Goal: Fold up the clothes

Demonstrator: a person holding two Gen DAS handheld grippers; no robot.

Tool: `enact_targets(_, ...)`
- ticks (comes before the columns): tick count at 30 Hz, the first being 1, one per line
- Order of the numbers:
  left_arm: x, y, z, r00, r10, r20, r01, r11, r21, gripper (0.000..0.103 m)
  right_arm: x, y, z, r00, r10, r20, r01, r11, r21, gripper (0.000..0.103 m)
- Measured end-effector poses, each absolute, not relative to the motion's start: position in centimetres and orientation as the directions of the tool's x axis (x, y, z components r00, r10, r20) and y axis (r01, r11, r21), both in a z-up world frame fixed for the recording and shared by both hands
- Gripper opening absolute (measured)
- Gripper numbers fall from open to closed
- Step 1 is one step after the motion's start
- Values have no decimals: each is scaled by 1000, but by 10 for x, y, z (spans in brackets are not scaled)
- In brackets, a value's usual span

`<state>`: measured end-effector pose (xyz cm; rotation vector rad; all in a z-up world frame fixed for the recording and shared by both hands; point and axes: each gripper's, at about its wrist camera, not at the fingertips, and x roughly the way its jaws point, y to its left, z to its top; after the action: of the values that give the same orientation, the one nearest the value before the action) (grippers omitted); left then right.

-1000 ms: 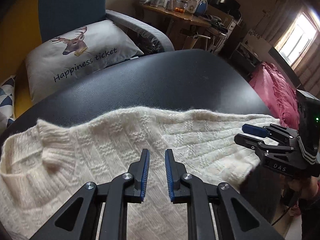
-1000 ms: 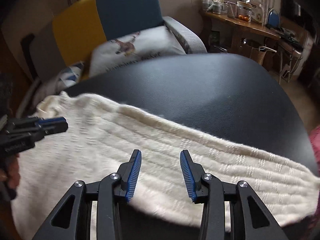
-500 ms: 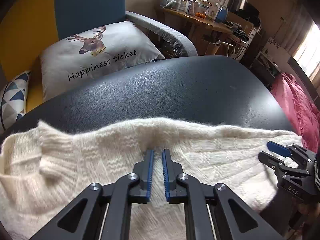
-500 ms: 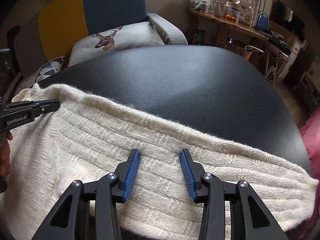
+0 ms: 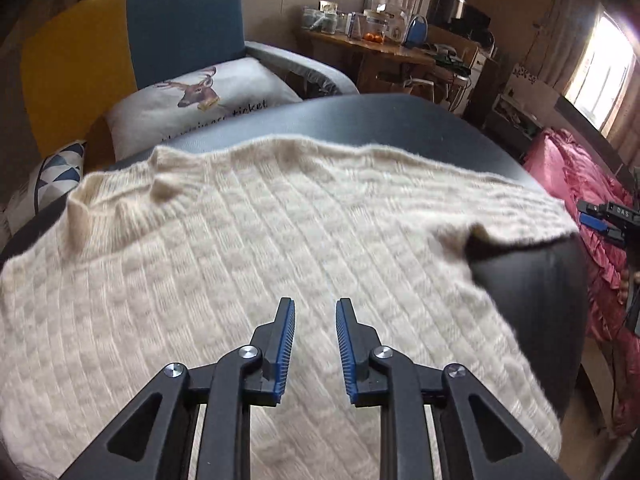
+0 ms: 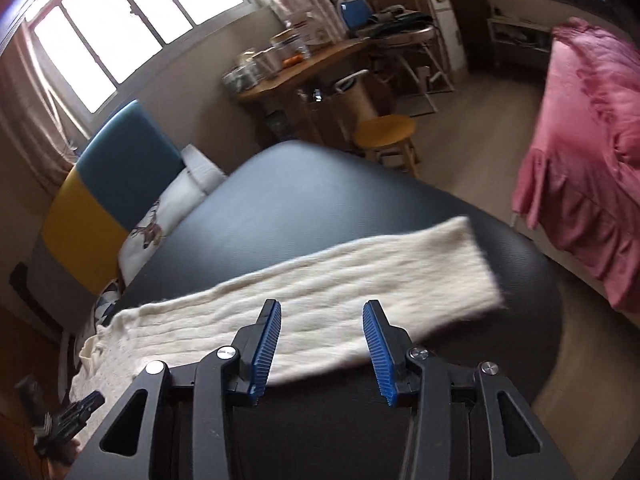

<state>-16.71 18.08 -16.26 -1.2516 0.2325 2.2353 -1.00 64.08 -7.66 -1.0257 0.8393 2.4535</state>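
Pointing down at a slant, the left hand-held gripper [image 5: 315, 312] hangs over the cream sweater [image 5: 260, 248] spread on the black table [image 5: 528, 280]. Its jaws are opening, with nothing between them. The right hand-held gripper [image 6: 322, 316] tilts above one sleeve [image 6: 360, 280], partly open and holding nothing.

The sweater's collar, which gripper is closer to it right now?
Left. The left gripper hangs over the sweater's body below the collar, jaws opening; the right gripper is over the far sleeve.
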Motion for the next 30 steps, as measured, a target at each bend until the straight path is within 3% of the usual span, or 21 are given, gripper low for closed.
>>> enact_targets(8, -149, 179, -182, -409, 331, -850, -532, -843, -73, 21, -36, 638, -119, -476, 193, -858, -536, -837, 109, 45)
enact_targets(14, -147, 142, -163, -411, 398, -820, -460, -867, -191, 21, -37, 637, -113, -453, 233, -860, -552, -831, 66, 44)
enact_targets(16, -154, 117, -154, -423, 412, -807, -435, -874, -218, 21, -39, 622, -95, -522, 224, -823, -527, -843, 105, 44)
enact_targets(21, -205, 58, -132, -399, 510, -762, -366, -851, -378, 22, -98, 521, -64, -640, -41, -767, -206, -953, 222, 44)
enact_targets(26, -287, 37, -122, -342, 603, -720, -299, -797, -525, 29, -174, 378, -64, -581, -348, -736, 116, -930, 348, 45)
enact_targets(30, -340, 49, -130, -280, 639, -716, -294, -767, -570, 29, -222, 300, -83, -522, -396, -755, 240, -918, 315, 45)
